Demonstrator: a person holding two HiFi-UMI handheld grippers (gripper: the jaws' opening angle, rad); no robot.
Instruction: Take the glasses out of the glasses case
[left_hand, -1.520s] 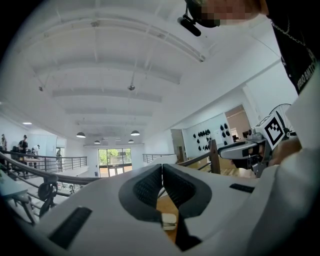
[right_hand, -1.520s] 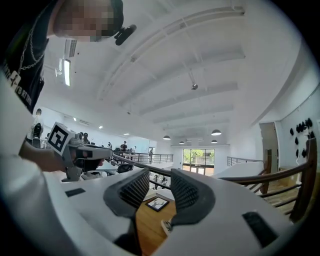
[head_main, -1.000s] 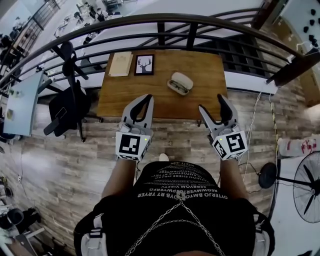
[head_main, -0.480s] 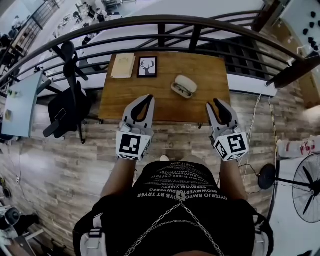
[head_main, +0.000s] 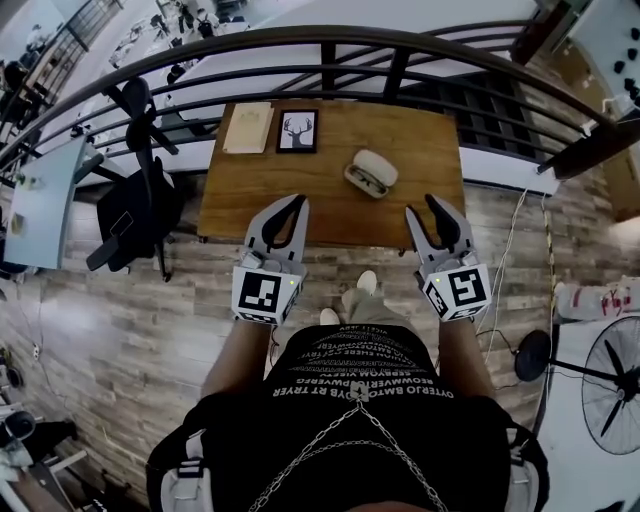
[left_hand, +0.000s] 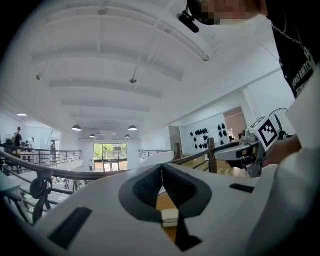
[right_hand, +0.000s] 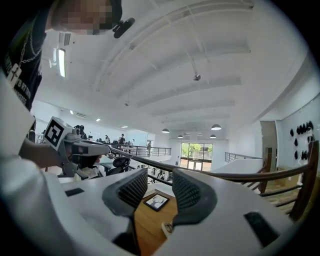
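Cream case (head_main: 376, 164) gapes, glasses (head_main: 364, 180) inside; left tool (head_main: 297, 204) closed, right tool (head_main: 421, 207) empty, just widening.

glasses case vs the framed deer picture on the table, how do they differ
Shape: the glasses case is a rounded oval, while the framed deer picture is a flat rectangle.
Colour: the case is cream-white; the picture has a black frame.
Pose: the case lies askew in the table's right half and looks open, with something dark inside; the picture sits square by the far edge.
Both rest on the wooden table.

place: open-plan office mezzanine | cues: railing (right_hand: 226, 176), office chair (head_main: 135, 215), desks (head_main: 45, 205) (pendant lamps (right_hand: 216, 127))
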